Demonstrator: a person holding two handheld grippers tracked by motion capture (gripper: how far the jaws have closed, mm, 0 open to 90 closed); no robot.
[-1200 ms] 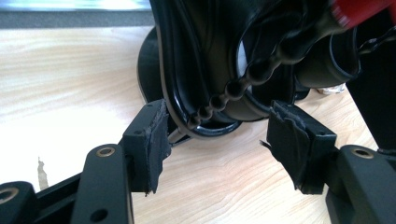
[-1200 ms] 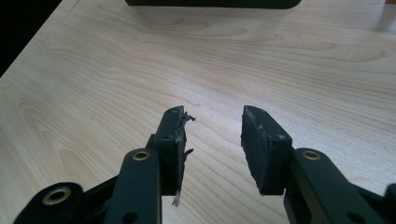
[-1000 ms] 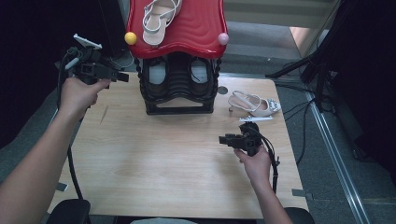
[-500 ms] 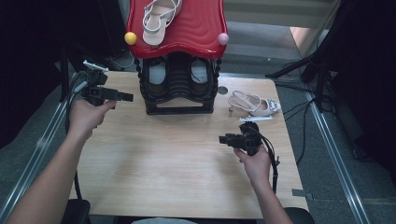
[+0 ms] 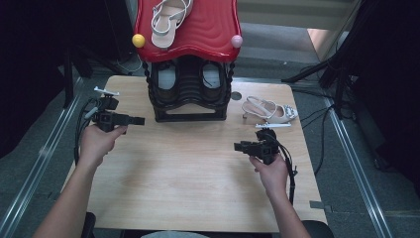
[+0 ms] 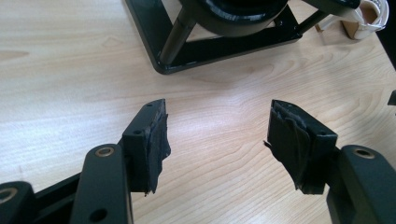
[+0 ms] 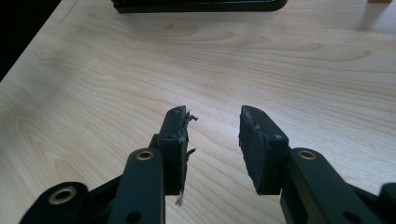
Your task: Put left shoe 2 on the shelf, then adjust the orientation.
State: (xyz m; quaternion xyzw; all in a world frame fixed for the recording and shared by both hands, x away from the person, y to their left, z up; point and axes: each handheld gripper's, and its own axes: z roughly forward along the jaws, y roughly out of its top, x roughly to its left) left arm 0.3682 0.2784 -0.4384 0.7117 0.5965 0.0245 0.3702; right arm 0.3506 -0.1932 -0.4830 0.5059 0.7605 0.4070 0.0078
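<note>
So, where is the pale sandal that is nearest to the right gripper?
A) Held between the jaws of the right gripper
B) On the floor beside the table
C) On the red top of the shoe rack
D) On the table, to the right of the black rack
D: the high view shows the pale sandal lying on the table to the right of the black rack, just beyond the right gripper, whose jaws are open and empty.

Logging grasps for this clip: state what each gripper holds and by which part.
Nothing is held. The left gripper and the right gripper both have their jaws apart over bare table; the sandal lies untouched beside the shoe rack.
</note>
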